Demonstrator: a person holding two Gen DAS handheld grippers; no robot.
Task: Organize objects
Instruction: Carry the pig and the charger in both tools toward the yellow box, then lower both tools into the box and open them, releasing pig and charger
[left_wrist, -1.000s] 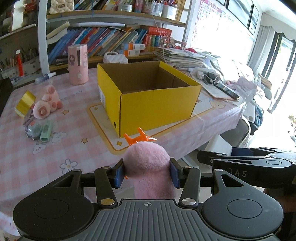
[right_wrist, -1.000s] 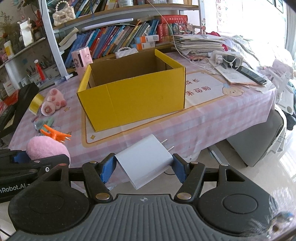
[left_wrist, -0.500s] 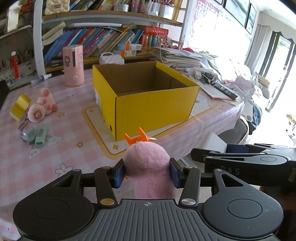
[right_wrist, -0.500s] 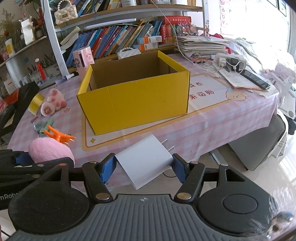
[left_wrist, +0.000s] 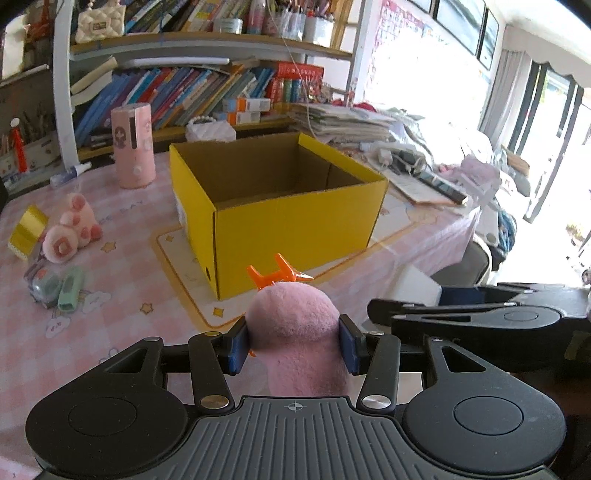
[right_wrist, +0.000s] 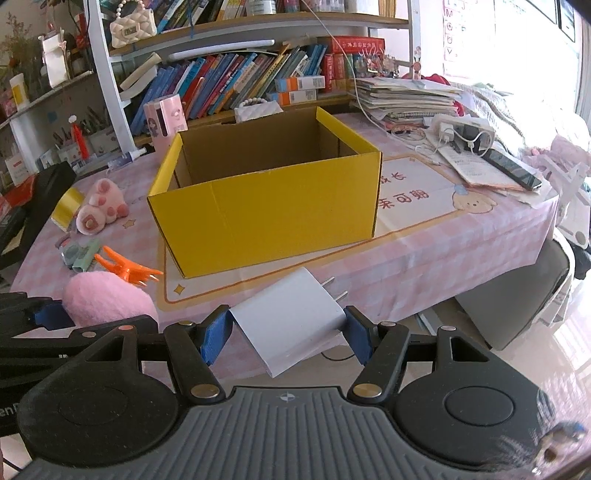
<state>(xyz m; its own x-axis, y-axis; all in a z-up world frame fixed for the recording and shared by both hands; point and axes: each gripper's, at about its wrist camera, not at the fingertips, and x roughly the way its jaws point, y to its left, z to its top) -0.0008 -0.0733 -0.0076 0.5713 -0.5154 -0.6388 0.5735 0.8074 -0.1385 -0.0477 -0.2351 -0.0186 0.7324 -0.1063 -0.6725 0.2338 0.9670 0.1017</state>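
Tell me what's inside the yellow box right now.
Nothing shows inside the yellow box: only bare brown inner walls in both wrist views. Its near wall hides the floor, so something low could lie there unseen.

Behind the tabletop (right_wrist: 461, 236), a shelf (left_wrist: 207, 40) crammed with leaning books (left_wrist: 192, 92). At the right end, a paper stack (right_wrist: 406, 99) and a phone (right_wrist: 511, 169) beside cables.

Pink checked table (left_wrist: 122, 332), yellow box (left_wrist: 295, 229) (open-topped), plush (left_wrist: 70, 232), pink cylinder (left_wrist: 133, 146), papers (right_wrist: 476, 166)
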